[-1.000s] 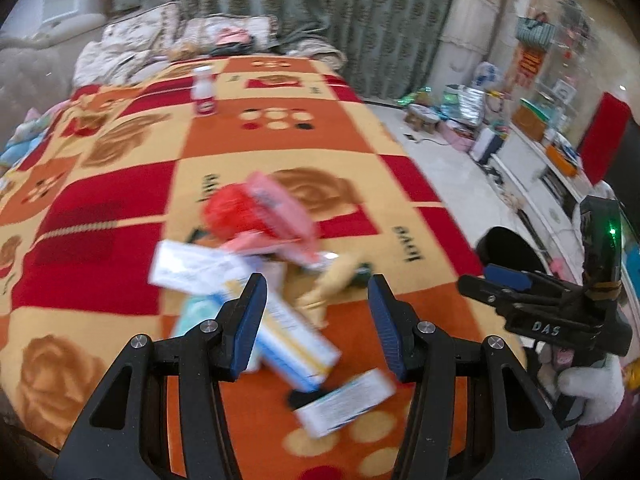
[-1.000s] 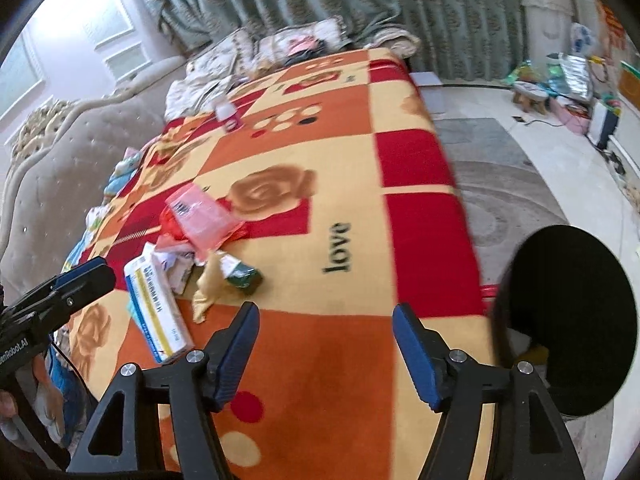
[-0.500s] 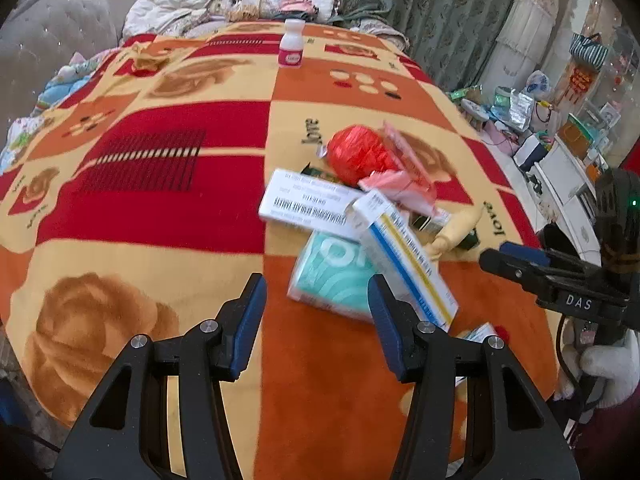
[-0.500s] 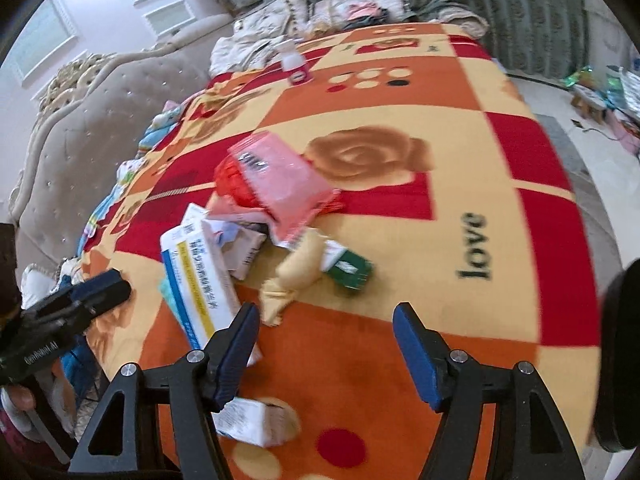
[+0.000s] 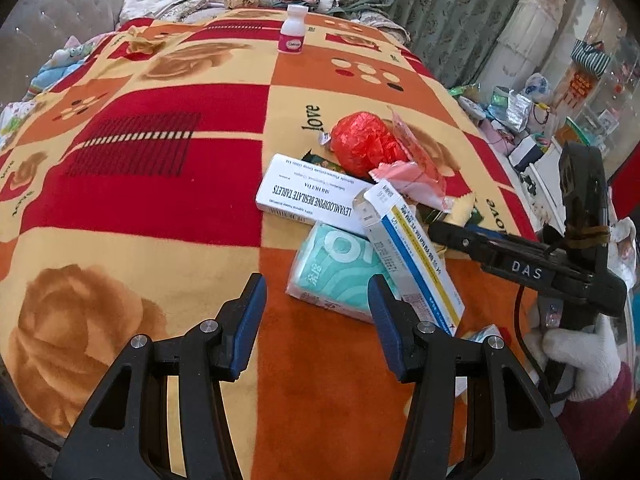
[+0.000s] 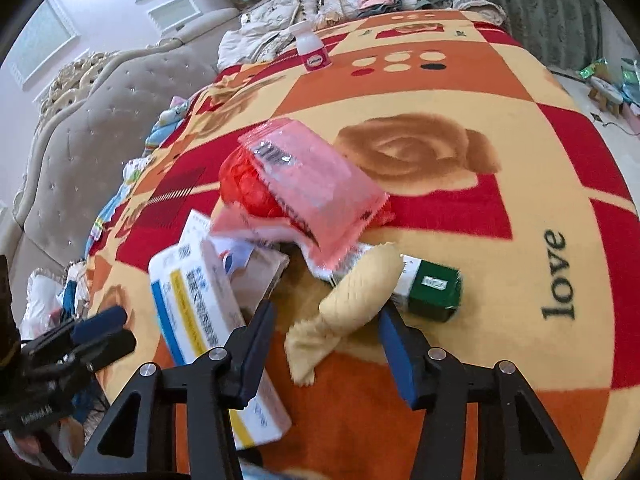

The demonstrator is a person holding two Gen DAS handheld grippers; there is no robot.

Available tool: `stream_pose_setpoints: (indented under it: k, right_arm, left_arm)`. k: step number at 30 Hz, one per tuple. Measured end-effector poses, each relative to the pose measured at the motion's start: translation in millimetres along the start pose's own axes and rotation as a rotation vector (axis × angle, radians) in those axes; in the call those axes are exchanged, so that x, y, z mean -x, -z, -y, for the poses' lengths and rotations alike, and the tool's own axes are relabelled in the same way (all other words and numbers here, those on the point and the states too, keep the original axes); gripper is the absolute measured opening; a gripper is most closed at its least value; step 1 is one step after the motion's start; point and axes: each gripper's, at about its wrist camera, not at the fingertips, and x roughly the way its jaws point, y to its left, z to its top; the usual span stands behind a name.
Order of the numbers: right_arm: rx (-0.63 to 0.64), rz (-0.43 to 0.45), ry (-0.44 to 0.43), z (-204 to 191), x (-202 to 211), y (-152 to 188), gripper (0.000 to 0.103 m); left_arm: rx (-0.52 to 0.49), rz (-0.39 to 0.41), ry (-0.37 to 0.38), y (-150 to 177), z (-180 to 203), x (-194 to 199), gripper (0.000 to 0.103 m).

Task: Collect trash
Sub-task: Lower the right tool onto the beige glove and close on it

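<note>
right gripper point(image 6: 326, 338) jaws just been closing round yellow wrapper point(image 6: 352, 300), not pinching yet; its long axis runs diagonal thru gap. left gripper point(image 5: 316, 314) spread, empty, teal tissue pack point(image 5: 340, 270) just ahead-right.

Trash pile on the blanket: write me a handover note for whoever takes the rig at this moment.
Left claw: open, empty, poised at the near edge of the teal tissue pack.
Right claw: jaws have just been closing, the yellow crumpled wrapper between them; no firm pinch visible, so count it as not yet held.
Pile on the blanket: white tablet box, blue-and-yellow striped box, red crumpled bag, pink pouch, green carton. A small white bottle stands apart at the far end.
Done: nothing collected yet.
Left: everything; no bin in view now.
</note>
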Motion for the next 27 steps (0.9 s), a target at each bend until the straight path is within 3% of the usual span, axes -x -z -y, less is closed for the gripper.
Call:
stream_pose_setpoints:
  k: [7, 10, 15, 23, 27]
  right_arm:
    - [0.032, 0.003, 0.02, 6, -6, 0, 0.032]
    - [0.029, -0.001, 0.008, 10, -4, -1, 0.032]
    - [0.02, -0.003, -0.011, 13, -4, -2, 0.032]
    - [-0.004, -0.018, -0.027, 13, -5, -4, 0.035]
    - [0.007, -0.023, -0.019, 10, -7, -6, 0.04]
  left_arm:
    - [-0.049, -0.045, 0.038, 1, 9, -16, 0.051]
    - [-0.073, -0.047, 0.1, -1, 17, -20, 0.051]
    - [-0.151, -0.063, 0.084, -2, 29, -32, 0.061]
    - [-0.227, -0.057, 0.063, -6, 19, -31, 0.061]
    - [-0.265, -0.05, 0.044, -4, 24, -39, 0.068]
